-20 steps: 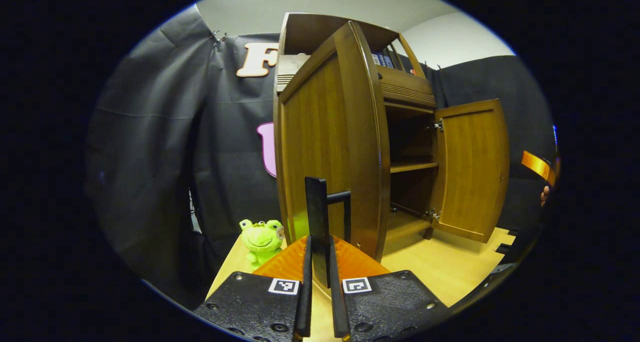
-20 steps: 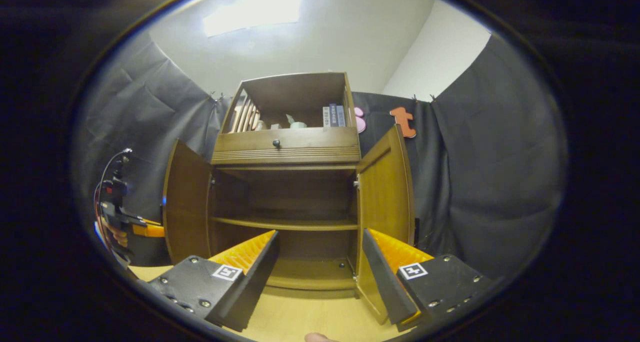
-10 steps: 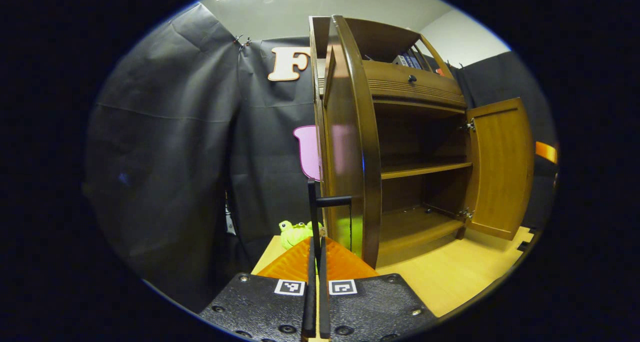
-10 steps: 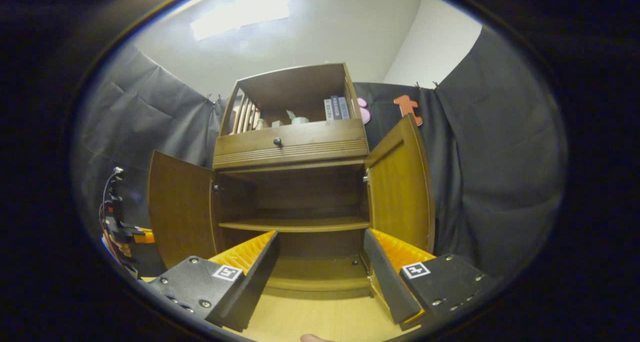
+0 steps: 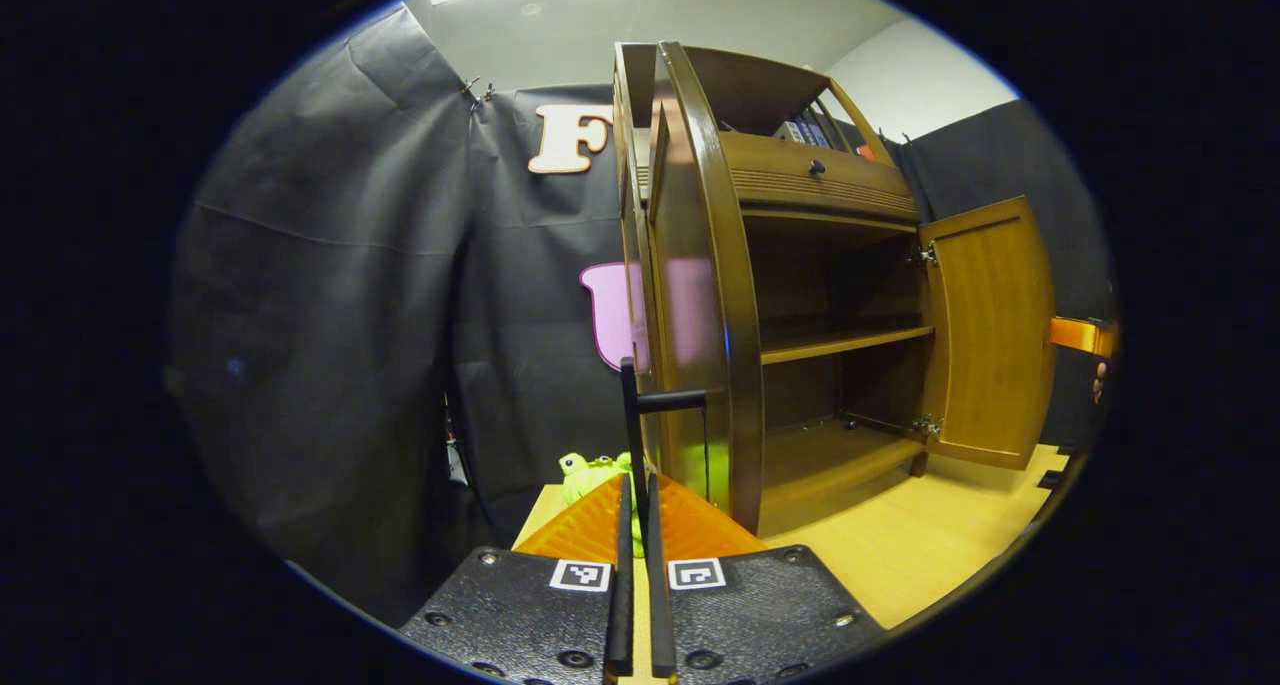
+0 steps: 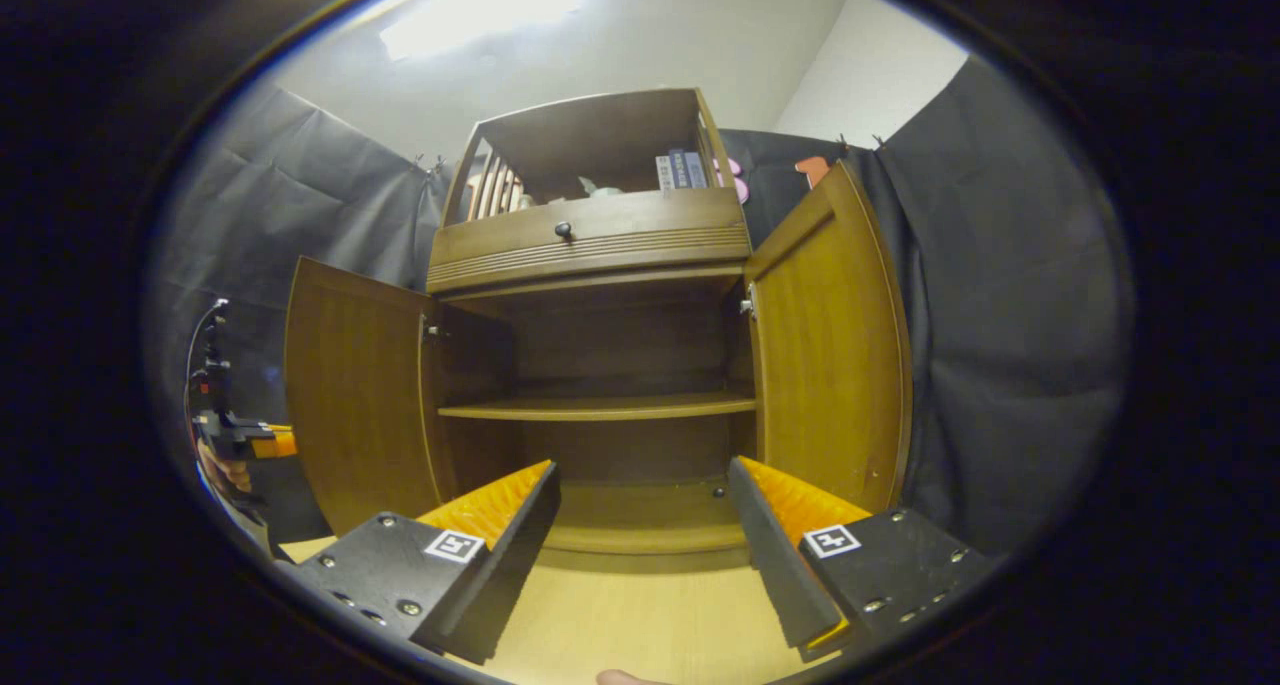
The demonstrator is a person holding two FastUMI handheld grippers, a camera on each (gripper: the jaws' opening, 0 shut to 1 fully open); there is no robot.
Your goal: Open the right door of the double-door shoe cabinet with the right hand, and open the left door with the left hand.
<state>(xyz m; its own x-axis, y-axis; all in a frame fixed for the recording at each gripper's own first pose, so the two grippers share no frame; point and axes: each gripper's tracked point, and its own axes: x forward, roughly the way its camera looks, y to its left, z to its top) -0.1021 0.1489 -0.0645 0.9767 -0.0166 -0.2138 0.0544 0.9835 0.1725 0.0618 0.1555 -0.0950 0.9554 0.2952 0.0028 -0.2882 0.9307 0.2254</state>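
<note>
doors (image 6: pixel 355 385) both open; l claw (image 5: pixel 636 505) pinching handle (image 5: pixel 628 415).

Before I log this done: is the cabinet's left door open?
Open: the left door stands swung out from the cabinet, baring its shelf.

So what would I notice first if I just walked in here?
Probably the tall wooden shoe cabinet, both doors swung wide: left door, right door, bare shelves between. Then the bright green frog toy on the table beside it, just past the left gripper.
</note>
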